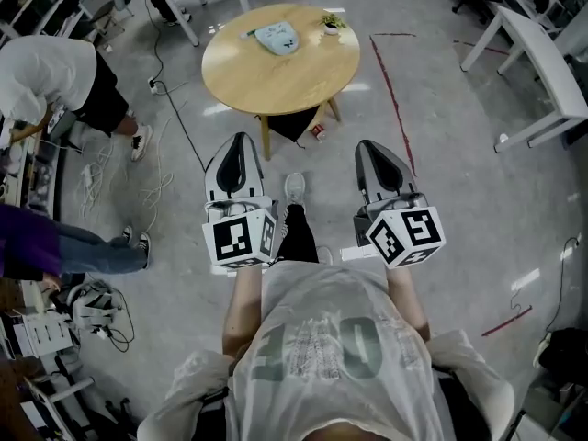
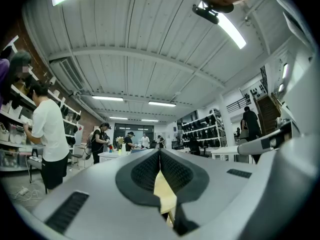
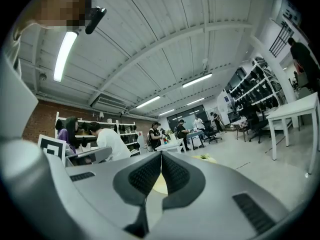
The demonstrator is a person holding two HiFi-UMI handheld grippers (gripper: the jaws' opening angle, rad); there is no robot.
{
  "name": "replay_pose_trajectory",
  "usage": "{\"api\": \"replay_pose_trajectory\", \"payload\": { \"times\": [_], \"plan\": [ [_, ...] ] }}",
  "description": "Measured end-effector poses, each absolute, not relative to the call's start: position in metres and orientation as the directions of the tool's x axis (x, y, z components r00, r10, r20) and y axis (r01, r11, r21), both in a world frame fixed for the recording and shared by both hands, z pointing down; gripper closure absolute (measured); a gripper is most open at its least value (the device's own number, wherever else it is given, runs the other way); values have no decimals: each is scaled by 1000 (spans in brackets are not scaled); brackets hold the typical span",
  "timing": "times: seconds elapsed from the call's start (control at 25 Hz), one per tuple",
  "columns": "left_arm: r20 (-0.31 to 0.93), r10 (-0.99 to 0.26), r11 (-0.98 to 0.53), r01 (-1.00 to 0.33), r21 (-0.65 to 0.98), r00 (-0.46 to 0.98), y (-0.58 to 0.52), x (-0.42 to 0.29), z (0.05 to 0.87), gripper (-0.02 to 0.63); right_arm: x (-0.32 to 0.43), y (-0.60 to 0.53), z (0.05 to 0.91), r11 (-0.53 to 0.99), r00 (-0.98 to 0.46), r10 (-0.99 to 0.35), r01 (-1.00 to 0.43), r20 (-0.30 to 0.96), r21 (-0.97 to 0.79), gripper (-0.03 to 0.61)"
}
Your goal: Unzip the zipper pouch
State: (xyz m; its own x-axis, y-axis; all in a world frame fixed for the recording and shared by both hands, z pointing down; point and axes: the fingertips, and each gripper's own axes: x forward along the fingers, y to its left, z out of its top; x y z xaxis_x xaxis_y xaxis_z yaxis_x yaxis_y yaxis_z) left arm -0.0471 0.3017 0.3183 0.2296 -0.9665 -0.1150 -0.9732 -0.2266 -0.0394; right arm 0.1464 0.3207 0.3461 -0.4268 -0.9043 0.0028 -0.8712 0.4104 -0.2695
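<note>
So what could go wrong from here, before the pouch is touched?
The zipper pouch lies at the far side of the round table, close to a small plant: a reach might knock the plant. The left gripper and right gripper are both shut and empty, so they must open first.

Left gripper (image 1: 237, 141): held out ahead of the torso, pointing forward and about level; jaws pressed together, nothing between them.
Right gripper (image 1: 368, 147): alongside, well apart from the left, same forward pose; jaws together, empty.
Forearms (image 1: 241, 294): stretched forward, roughly parallel; hands seemingly tucked beneath the marker cubes (image 1: 241, 237).
</note>
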Motion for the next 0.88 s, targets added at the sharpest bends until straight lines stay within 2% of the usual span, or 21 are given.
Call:
{"api": "replay_pose_trajectory", "payload": {
  "times": [0.32, 0.88],
  "plan": [
    [-161, -961, -220, -975, -33, 222, 245, -52, 307, 586, 156, 264, 337, 392, -400, -917, -888, -17, -240, 549],
    [-147, -955, -258, -966, -18, 258, 81, -78, 293, 586, 126, 103, 325, 368, -384, -923, -895, 14, -251, 549]
  ]
}}
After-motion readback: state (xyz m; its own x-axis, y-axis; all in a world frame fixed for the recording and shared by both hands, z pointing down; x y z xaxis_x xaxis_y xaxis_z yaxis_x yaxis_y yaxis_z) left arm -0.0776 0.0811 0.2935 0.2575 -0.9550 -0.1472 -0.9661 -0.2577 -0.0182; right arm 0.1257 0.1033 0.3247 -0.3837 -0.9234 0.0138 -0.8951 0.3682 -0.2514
